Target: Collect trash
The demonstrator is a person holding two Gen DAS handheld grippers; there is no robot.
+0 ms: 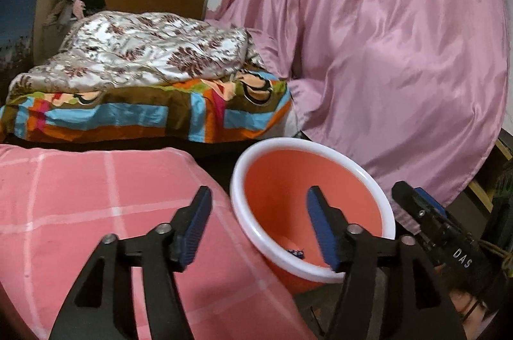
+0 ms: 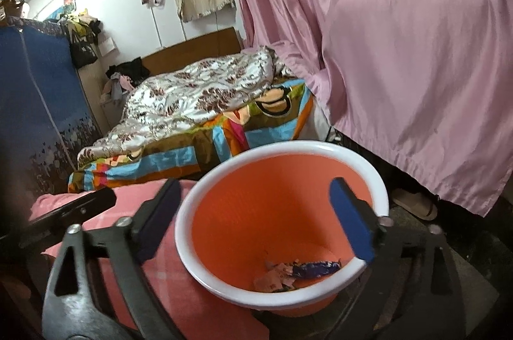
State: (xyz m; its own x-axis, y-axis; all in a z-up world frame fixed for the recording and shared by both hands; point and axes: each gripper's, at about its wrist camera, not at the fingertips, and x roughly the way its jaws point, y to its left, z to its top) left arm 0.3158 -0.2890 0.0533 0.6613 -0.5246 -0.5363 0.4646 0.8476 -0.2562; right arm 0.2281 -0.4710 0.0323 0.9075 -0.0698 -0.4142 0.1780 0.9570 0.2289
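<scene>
Both my tools are spread wide and empty: the right tool (image 2: pixel 256 218) straddles the mouth of the orange bin (image 2: pixel 368 167) at lower centre of its view, and the left tool (image 1: pixel 259 221) hangs at the bin's left rim. A purple wrapper (image 2: pixel 315 268) and paper scraps (image 2: pixel 275 274) lie on the bin floor, directly below the right tool, the wrapper's long axis running left-right. I judge this load deposited; no further trash shows in either view, so neither hand is demonstrably nearer the next piece.

Pink curtain (image 2: pixel 400 51), floral quilt (image 2: pixel 192 93), perhaps slipper (image 2: pixel 413 203)
</scene>
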